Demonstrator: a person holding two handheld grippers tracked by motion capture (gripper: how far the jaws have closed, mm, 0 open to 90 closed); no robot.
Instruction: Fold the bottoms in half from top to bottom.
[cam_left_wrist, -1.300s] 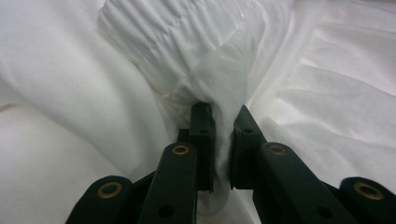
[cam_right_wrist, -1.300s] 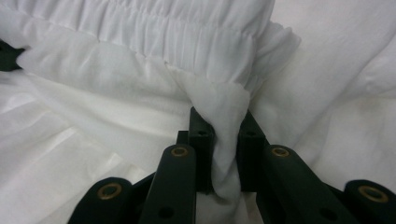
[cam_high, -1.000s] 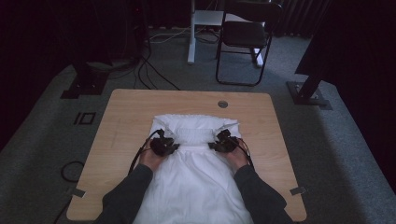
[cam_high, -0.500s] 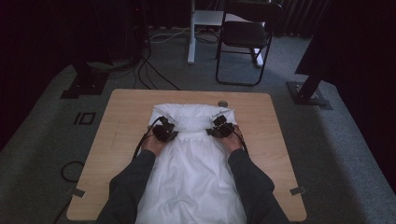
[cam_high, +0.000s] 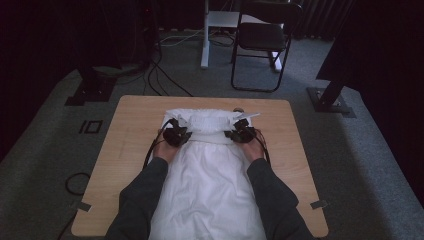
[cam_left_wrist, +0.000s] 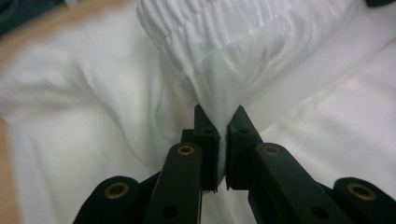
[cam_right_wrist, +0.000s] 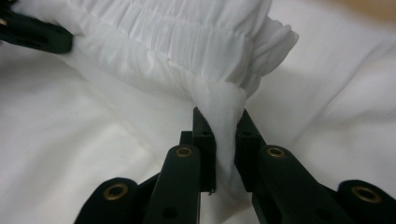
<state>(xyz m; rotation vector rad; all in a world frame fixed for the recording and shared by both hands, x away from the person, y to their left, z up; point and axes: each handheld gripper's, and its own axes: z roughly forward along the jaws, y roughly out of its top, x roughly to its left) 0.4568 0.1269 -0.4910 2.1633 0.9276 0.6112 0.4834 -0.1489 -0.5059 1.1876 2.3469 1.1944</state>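
Lay lengthwise down the wooden table (cam_high: 130, 145) as a white garment (cam_high: 210, 185), gathered waistband (cam_high: 210, 122) crosswise at the far end, pinched tight at opposite corners by left gripper (cam_high: 176, 135) and right gripper (cam_high: 242, 134) alike.

White garment (cam_high: 210, 185): near end cut off by bottom edge of high view. Fabric pinched between jaws hidden from there. Table (cam_left_wrist: 28, 32) edge blurred in left gripper view.

You hold thin, matt white cloth (cam_high: 207, 175), gathered at its band. On the matt wood table (cam_high: 130, 125) it lies creased.
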